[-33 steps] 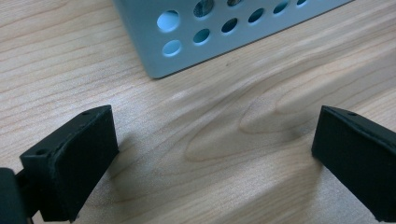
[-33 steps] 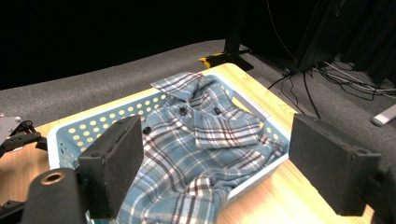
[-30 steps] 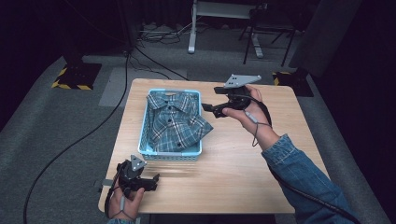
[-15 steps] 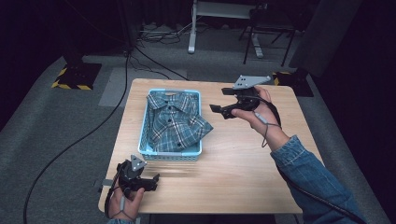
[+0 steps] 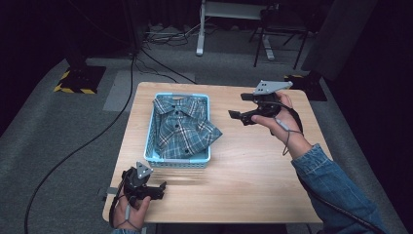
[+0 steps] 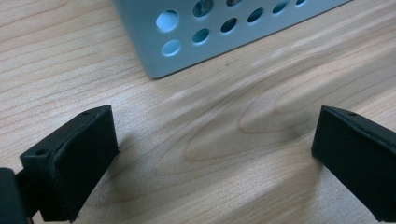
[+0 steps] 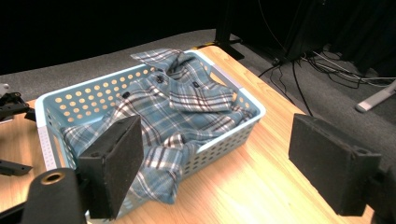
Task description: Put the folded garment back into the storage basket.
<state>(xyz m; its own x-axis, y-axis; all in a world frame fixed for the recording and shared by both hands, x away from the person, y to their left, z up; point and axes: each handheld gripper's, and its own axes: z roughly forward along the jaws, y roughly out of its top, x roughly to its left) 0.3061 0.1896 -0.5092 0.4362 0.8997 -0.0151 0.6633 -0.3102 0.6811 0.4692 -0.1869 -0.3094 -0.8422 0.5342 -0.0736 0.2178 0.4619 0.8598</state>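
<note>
High view: a pale wooden table [image 5: 253, 170] with rounded corners carries a light blue plastic basket [image 5: 181, 160], its rectangular walls pierced by rows of round holes. Inside lies a folded plaid shirt [image 5: 182, 129] of soft blue, white and dark checked cloth, collar toward the far end, one corner spilling over the basket's right rim onto the tabletop. The right gripper [image 5: 241, 109], black with a grey three-cornered plate on top, is held above the table to the right of the basket, near the shirt's overhanging corner but apart from it, its jaws spread wide with nothing between them; a denim sleeve [image 5: 336, 190] covers the forearm behind it. The left gripper [image 5: 158, 190] rests low at the table's near left corner, just short of the basket's front wall, jaws likewise parted wide over bare wood grain. In the right gripper view, the blocky, matte black jaw pads frame the basket and the draped cloth. Dark grey carpet [image 5: 63, 136] surrounds the table.
</note>
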